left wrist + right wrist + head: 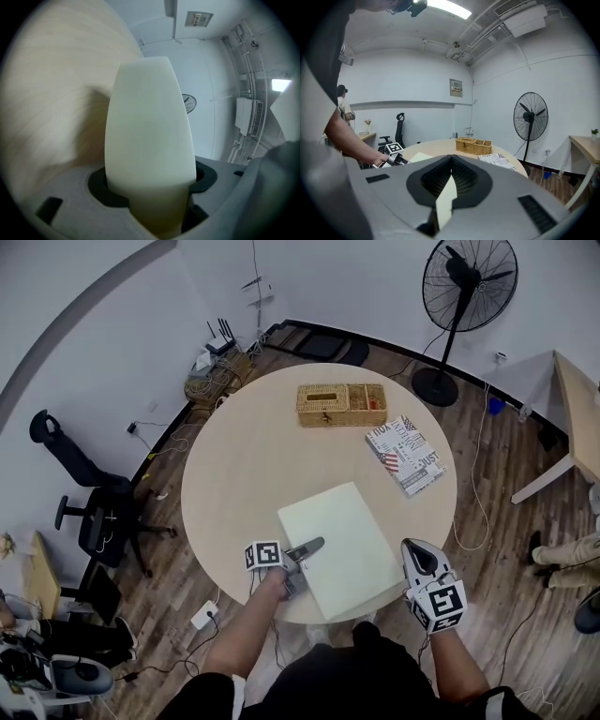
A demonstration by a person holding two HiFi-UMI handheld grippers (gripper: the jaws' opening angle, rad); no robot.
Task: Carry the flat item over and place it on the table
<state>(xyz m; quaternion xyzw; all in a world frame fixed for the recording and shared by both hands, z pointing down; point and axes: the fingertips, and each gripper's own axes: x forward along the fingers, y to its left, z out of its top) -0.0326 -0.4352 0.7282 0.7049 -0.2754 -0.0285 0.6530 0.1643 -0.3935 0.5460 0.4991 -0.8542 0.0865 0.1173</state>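
Two grippers sit at the near rim of the round table. The left gripper is rolled on its side, and its jaws stand apart with the left edge of the flat item between them. In the left gripper view a dark gap runs along one side of the pale slab, so the pads seem to put no squeeze on it. The right gripper has its jaws closed together on nothing. It hangs just beside the item's right corner, about level with the tabletop and pointing across it.

The flat item is a cream rectangle. It lies flat on the near half of the table, turned at an angle, with its nearest corner reaching the rim. Farther across stand a wicker basket and, to its right, a printed magazine, both well apart from the item. Beyond the table a pedestal fan stands on the wooden floor, and a black office chair stands off to the left.
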